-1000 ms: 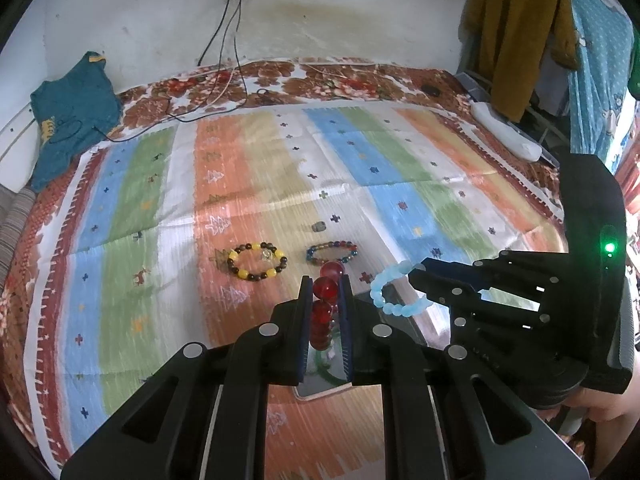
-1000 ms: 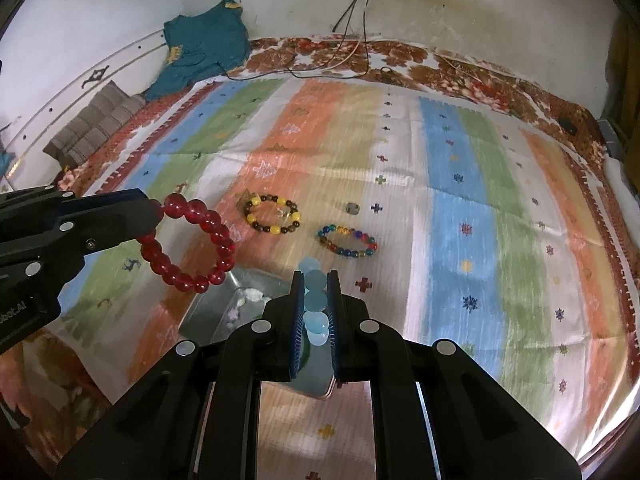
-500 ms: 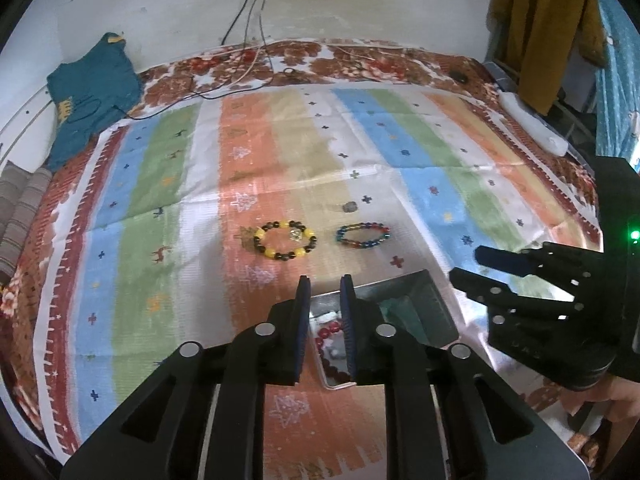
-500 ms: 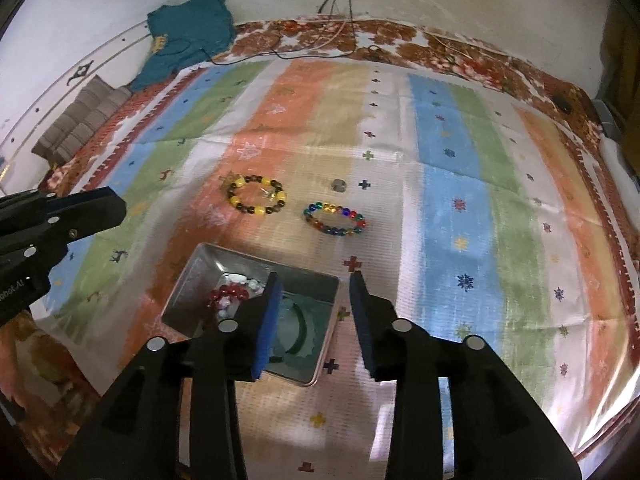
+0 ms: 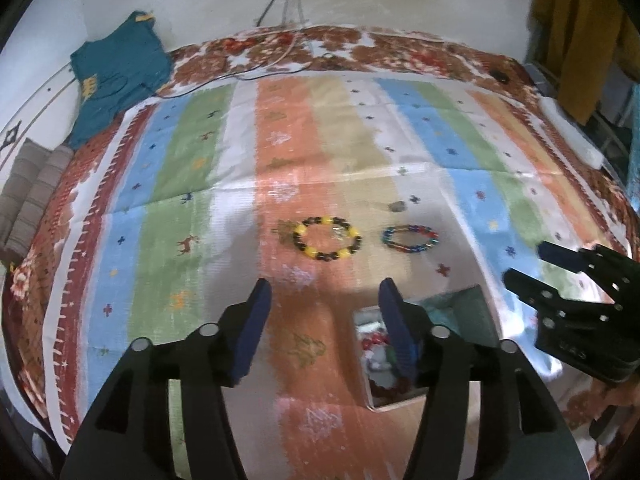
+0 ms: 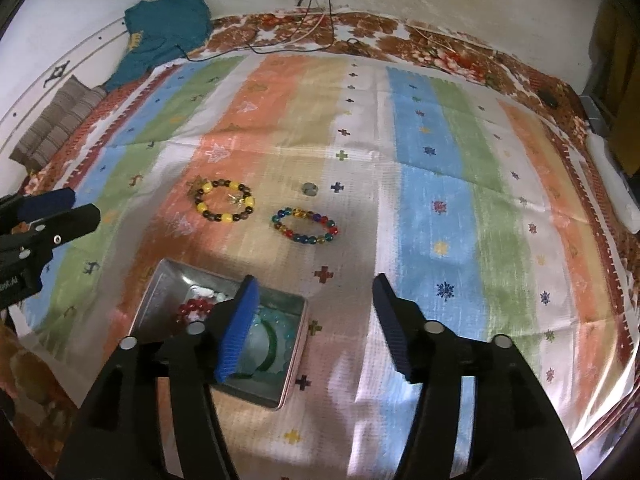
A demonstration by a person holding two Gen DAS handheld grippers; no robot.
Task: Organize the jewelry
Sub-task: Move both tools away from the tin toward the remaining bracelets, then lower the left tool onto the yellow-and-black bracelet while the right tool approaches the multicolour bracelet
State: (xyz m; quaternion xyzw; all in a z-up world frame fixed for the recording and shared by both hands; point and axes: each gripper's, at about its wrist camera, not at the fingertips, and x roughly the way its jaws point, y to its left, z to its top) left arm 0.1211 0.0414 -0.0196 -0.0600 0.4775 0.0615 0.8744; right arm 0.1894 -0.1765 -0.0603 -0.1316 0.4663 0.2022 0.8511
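From the left wrist view, the left claw point(image 5: 324, 292) is spread wide and empty over the bed, so I'd drop it straight onto the yellow-and-black bracelet point(image 5: 327, 239) ahead. From the right wrist view, the right claw point(image 6: 314, 292) is open and empty too, beside the metal tin point(image 6: 160, 292); the multicolor bracelet point(image 6: 306, 225) looks like its easiest grab.

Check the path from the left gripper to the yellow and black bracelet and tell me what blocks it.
Nothing visible blocks it. The left gripper is open and empty, and only bare striped cloth lies between it and the yellow and black bracelet. The metal tin sits off to the gripper's right, clear of that line.
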